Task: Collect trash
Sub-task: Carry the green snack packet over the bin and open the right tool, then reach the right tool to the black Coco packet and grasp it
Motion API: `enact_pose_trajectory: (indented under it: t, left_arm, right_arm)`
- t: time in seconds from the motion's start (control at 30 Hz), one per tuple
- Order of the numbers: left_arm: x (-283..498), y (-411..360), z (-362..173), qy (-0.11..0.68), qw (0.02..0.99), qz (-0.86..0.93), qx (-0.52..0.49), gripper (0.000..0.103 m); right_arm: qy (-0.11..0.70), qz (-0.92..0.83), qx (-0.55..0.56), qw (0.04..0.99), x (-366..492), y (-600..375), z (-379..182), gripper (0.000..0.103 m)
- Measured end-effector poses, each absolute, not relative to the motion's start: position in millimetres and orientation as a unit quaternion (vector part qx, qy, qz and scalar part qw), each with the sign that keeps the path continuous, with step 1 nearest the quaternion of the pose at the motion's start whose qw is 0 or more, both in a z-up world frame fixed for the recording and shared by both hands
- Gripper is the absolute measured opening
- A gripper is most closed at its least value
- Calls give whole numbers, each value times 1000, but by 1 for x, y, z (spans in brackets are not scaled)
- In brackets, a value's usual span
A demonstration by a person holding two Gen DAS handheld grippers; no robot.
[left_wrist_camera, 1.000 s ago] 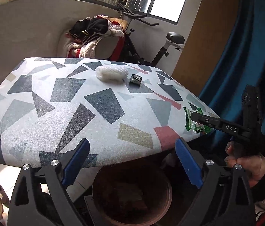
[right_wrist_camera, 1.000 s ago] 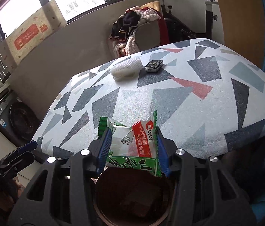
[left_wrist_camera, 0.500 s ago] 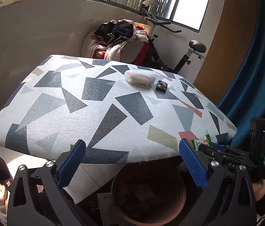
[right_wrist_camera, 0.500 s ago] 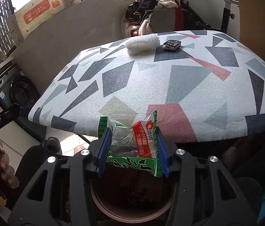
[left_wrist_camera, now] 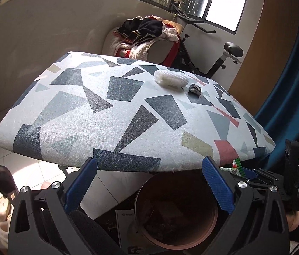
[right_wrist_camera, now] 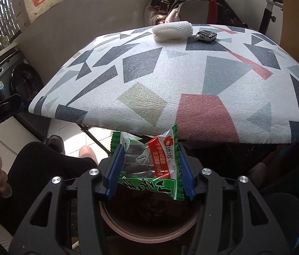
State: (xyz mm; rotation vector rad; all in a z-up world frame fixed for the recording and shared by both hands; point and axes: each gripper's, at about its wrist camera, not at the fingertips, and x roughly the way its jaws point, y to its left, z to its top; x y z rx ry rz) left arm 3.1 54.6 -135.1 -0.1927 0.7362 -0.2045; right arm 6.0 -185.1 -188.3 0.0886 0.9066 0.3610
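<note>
**Snack wrapper being let go over the bin**

Right gripper (right_wrist_camera: 149, 170) is hanging at lower centre of the right wrist view, directly above the bin (right_wrist_camera: 149, 231) – jaws opening, wrapper (right_wrist_camera: 149, 161) between the pads and apparently touching both. Risk: the light film is likely clinging to one pad or drifting past the rim onto the floor. Wrapper is looking green and red, crinkled, clear-windowed, flat. Left gripper (left_wrist_camera: 149, 189) is standing wide, empty, at bottom of its frame – bin below it.
</note>
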Motion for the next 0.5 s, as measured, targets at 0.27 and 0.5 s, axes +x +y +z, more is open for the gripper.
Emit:
enact_pose_trajectory:
  t: [0.27, 0.5]
  left_arm:
    - [1, 54, -139, 363, 921, -98, -97, 97]
    - [-1, 50, -144, 370, 918, -100, -97, 97]
  right_arm:
    - [438, 151, 33, 886, 7, -185, -191, 91]
    - [449, 136, 36, 882, 10, -189, -196, 97]
